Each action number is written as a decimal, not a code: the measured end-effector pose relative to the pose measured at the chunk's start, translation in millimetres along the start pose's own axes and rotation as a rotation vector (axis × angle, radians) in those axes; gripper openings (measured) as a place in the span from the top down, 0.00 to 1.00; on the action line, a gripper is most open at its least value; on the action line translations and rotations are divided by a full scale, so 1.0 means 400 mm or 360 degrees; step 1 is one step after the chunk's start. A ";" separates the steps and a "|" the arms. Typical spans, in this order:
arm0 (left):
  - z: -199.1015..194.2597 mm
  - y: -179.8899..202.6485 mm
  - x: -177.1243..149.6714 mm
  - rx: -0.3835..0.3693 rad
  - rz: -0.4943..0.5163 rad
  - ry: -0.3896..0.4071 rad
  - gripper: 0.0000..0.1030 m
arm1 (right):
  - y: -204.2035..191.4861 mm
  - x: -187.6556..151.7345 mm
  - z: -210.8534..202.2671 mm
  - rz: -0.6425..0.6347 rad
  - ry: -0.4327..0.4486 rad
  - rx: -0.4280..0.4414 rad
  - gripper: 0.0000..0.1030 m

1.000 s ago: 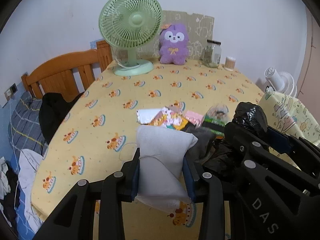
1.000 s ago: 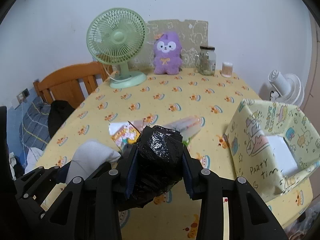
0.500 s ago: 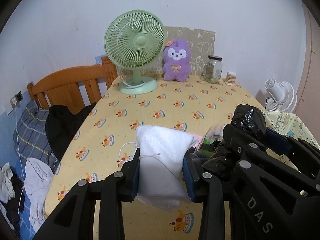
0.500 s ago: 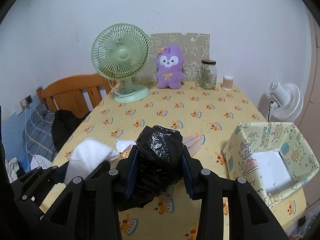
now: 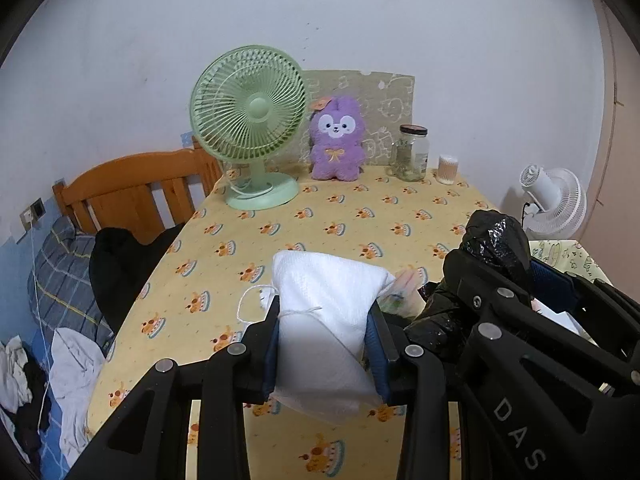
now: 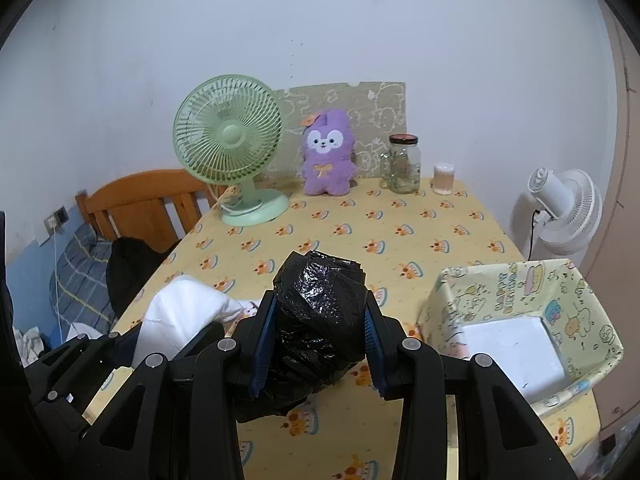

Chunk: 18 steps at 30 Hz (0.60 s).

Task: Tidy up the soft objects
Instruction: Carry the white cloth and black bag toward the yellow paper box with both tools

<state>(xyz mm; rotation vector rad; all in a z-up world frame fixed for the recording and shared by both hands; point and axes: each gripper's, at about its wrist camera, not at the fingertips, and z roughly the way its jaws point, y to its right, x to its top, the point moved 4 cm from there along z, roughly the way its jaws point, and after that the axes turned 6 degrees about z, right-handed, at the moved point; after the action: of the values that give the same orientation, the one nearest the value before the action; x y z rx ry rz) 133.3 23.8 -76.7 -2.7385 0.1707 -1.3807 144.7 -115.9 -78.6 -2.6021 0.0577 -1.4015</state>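
A white cloth bundle [image 5: 328, 312] is squeezed between the fingers of the left hand-held gripper [image 5: 326, 336] and held up above the yellow desk [image 5: 340, 216]. A black plastic bag [image 6: 320, 312] is pinched tight in the right hand-held gripper [image 6: 318, 344], near a yellow cartoon box [image 6: 520, 284] at the right.
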 end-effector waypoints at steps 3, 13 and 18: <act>-0.004 0.020 0.012 -0.0001 0.0011 0.0015 0.63 | 0.023 0.010 -0.010 0.0019 0.0025 0.0000 0.58; -0.019 0.089 0.054 -0.0018 0.0028 0.0068 0.63 | 0.092 0.051 -0.038 0.0024 0.0082 -0.0015 0.58; -0.020 0.133 0.071 -0.0043 0.0048 0.0075 0.63 | 0.133 0.065 -0.047 0.0031 0.0103 -0.0039 0.58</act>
<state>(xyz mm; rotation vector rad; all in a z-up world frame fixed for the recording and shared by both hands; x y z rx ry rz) 140.3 -32.7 -55.2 -2.7147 0.2338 -1.4464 146.6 -174.0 -56.7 -2.5677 0.1097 -1.4876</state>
